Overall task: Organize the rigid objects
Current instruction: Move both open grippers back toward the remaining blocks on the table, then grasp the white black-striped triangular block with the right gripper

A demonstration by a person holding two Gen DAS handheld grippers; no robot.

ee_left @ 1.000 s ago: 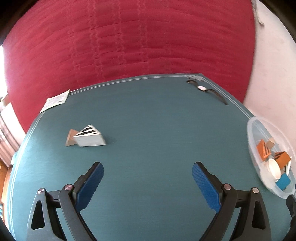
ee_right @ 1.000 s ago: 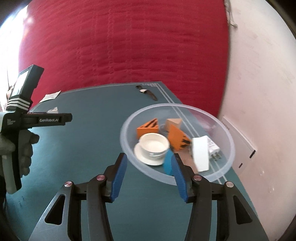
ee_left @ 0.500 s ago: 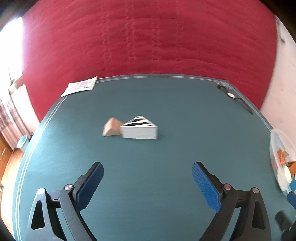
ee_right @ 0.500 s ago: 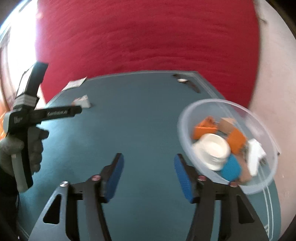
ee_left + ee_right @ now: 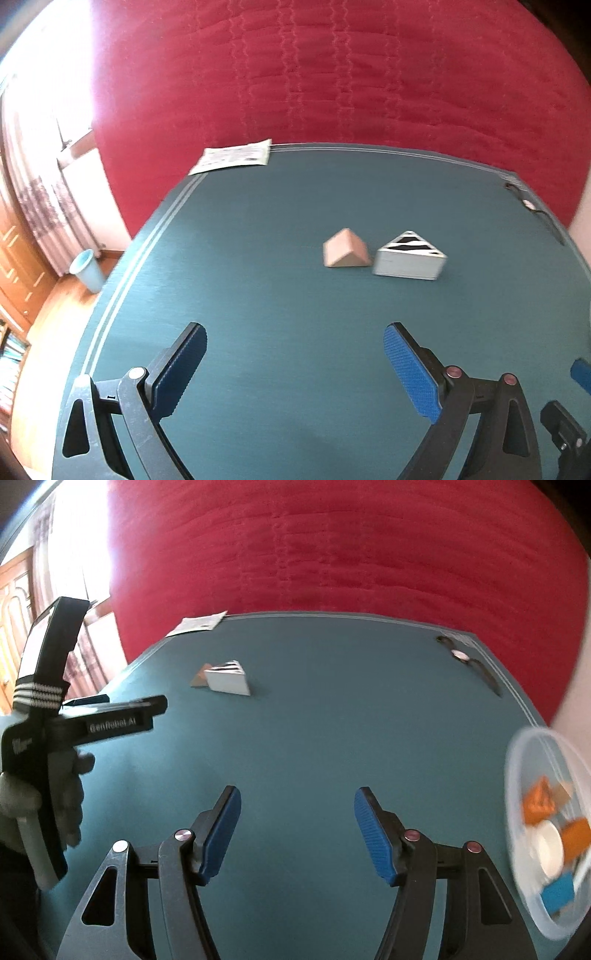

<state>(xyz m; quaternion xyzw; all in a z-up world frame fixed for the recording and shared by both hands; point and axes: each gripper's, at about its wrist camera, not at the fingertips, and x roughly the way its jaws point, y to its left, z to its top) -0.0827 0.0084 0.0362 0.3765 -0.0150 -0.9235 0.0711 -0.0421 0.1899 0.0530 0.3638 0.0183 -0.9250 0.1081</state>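
Left tool [image 5: 293, 363] held open and empty, pads spread wide, aimed down across the teal table [image 5: 258, 295], presumably to line up with the 2 loose pieces at 1 o'clock. Right tool [image 5: 297, 830] also open, nothing between its ribbed blue pads, positioned short of the same pieces at 11 o'clock. Tan wedge [image 5: 345, 248]: matte, wood-like, triangular prism, lying on 1 flat face. Striped wedge [image 5: 409, 255]: pale sides, black-and-white striped top, hard edges, just beside the tan wedge. Clear plastic bowl [image 5: 517, 760] at 3 o'clock in the right view, near the table edge, already collecting orange, white and blue rigid items. Flat paper sheet [image 5: 232, 160] at the far edge, wristwatch [image 5: 467, 662] at the far corner.
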